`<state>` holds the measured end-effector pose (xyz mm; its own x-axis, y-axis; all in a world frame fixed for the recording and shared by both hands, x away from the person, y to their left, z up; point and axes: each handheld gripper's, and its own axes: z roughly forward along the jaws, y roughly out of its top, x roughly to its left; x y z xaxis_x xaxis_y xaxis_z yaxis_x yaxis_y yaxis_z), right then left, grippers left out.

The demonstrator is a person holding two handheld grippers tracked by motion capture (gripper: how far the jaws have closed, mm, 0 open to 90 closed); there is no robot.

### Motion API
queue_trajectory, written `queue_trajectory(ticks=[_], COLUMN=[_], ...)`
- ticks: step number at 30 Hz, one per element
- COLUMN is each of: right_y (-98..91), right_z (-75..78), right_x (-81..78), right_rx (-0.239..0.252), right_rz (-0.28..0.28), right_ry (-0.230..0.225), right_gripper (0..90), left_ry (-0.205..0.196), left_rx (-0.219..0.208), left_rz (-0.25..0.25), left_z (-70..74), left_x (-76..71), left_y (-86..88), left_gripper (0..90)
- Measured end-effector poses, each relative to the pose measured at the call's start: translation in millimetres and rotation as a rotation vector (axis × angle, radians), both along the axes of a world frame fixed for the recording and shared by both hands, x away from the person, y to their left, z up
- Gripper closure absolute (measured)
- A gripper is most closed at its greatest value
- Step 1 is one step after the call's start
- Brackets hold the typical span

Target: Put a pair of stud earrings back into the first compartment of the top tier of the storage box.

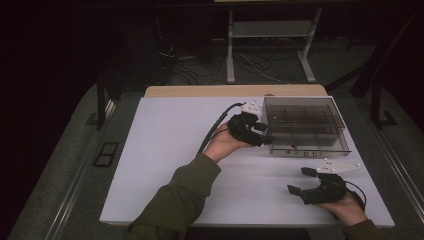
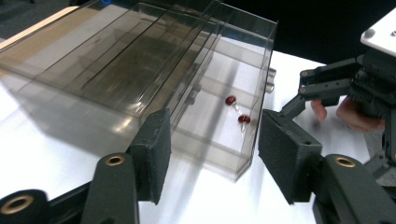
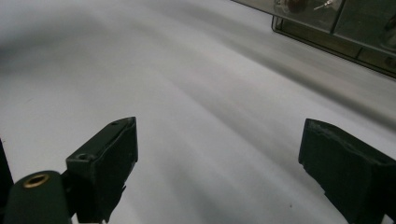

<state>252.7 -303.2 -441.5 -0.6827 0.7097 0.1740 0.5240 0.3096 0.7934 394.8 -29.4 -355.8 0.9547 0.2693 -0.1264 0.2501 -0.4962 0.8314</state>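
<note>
Box: a clear plastic box [image 1: 305,125] with inner dividers stood on the white desk [image 1: 165,165], toward the 1 o'clock part of it in the high view; a shallow tray [image 1: 310,149] stuck out of its near side.
Contents: two small red-capped pieces [image 2: 237,110] lay in one compartment near the box's open corner, as the left gripper view showed.
Left tongs: the left tongs [image 1: 262,134] were at the box's 9 o'clock side, jaws parted and pressing on nothing; in their own view the box's corner stood beyond the gap, apart from both pads.
Right tongs: the right tongs [image 1: 303,181] rested low at 5 o'clock on the desk, jaws spread wide over bare surface, holding nothing, well apart from the box.
Risk of a shove: the box looked light and nothing pinned it, so a jaw catching its wall would probably have slid it across the smooth desk.
Risk of a spill: a knock or tilt at that corner could have rolled the red-capped pieces out of their compartment.
Risk of a slip: a grip on the slick thin wall might have skidded off, more so near a corner.
Risk of a clash: the right tongs sat close to the tray, so both moving in together could have collided.
</note>
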Motion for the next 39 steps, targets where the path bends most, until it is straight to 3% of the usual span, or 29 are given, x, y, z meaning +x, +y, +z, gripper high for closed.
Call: queue_trajectory(ticks=[8, 13, 24, 29, 39], right_y=[0.5, 0.7, 0.8, 0.5, 0.5], right_z=[-0.6, -1.0, -0.9, -1.2, -1.3], right_x=[1.7, 2.6, 2.4, 2.6, 2.2], right_rx=[-0.003, -0.003, -0.006, -0.005, -0.006], right_rz=[0.003, 0.007, 0.003, 0.002, 0.001], right_ry=[0.0, -0.001, -0.003, -0.003, -0.007], right_gripper=[11.2, 11.2, 11.2, 11.2, 11.2], left_ry=[-0.018, -0.006, -0.003, -0.015, -0.036], left_rx=[-0.007, -0.027, -0.011, 0.009, -0.005], left_rz=[0.036, 0.073, 0.142, 0.174, 0.237], left_z=[-8.4, -18.7, -43.2, -48.7, -55.2], left_x=[-10.8, -21.7, -42.7, -54.4, -71.5], left_y=[37.7, 61.6, 109.9, 126.5, 152.3], left_gripper=[37.8, 35.3, 29.6, 25.3, 13.6])
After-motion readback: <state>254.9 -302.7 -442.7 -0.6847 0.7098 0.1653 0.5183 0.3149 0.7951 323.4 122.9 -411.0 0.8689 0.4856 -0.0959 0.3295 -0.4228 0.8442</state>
